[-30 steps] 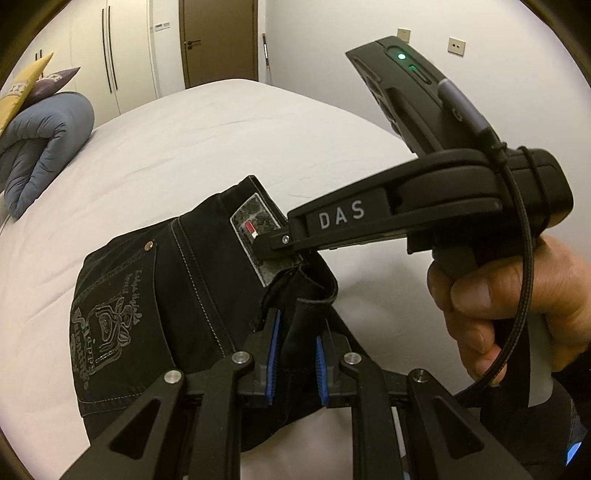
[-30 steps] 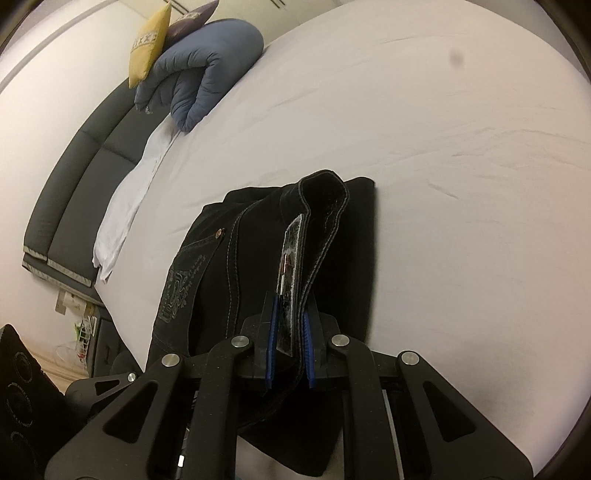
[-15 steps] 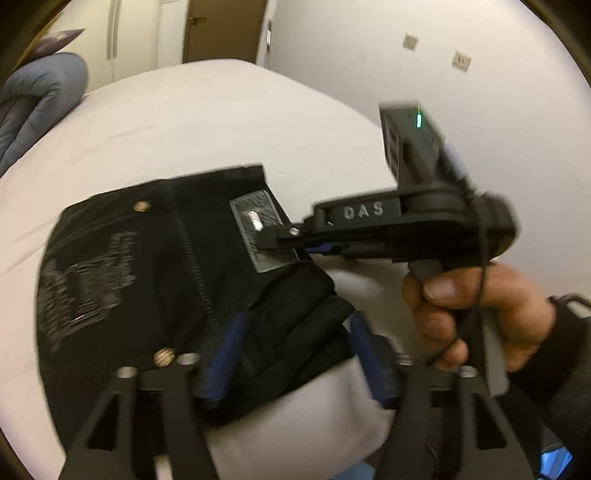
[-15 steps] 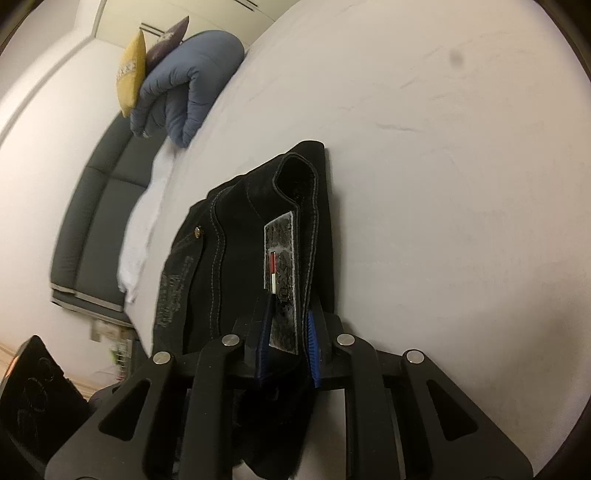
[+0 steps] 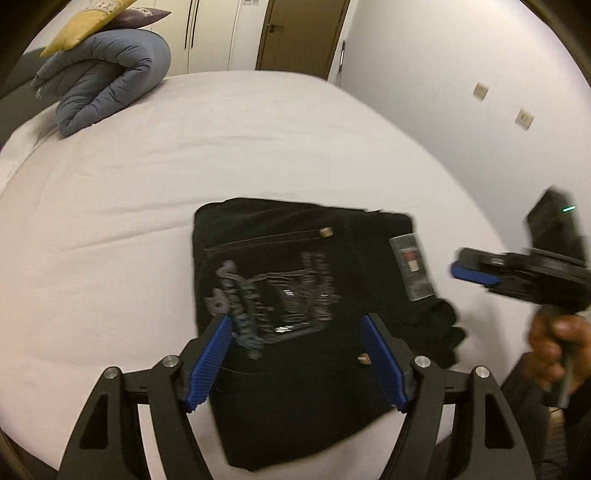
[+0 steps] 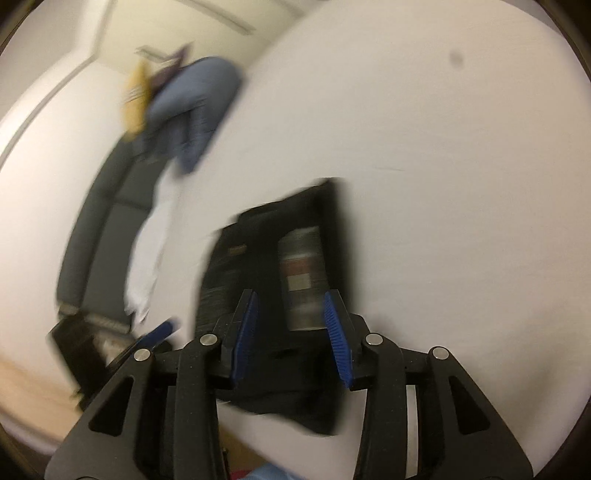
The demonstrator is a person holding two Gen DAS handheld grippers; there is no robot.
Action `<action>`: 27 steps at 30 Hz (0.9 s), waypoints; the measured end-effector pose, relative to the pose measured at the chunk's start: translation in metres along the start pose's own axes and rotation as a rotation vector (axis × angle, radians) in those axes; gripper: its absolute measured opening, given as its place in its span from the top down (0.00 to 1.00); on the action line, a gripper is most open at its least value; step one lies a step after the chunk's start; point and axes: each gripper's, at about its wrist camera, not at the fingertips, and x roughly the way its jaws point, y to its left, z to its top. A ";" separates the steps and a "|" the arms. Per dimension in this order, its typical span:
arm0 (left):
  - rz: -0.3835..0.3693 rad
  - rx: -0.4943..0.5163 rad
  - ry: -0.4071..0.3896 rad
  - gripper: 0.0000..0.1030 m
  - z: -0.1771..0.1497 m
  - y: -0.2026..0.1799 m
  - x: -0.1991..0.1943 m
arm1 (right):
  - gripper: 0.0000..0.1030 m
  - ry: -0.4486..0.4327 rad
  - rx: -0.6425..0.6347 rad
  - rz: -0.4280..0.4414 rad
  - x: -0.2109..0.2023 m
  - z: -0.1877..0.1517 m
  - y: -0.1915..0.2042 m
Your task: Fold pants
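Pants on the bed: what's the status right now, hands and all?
Left gripper and right gripper: jaws opening, gripping nothing. Black pants folded, flat on white bed. Nothing in the way; blue duvet lies far off.

White bed sheet (image 5: 258, 147) fills most of view. Rolled blue-grey duvet (image 5: 107, 77) at far corner w/ yellow cushion (image 5: 85, 22) and purple cushion (image 5: 142, 16) on top. Brown door (image 5: 301, 35), white wardrobe (image 5: 210, 35) behind. Dark headboard (image 6: 99, 236) alongside.

Left wrist: looks steeply down along my left gripper (image 5: 297, 360), close above the folded pants (image 5: 295, 295); my right gripper (image 5: 476, 271) off to its right
Right wrist: tilted down past my fingers, near, blurred
Shared: pants, white bed (image 6: 461, 184), blue duvet (image 5: 107, 74)
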 end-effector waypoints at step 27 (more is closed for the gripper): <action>0.076 0.000 0.120 0.37 -0.015 -0.016 0.041 | 0.65 0.075 -0.109 -0.122 0.096 0.038 0.046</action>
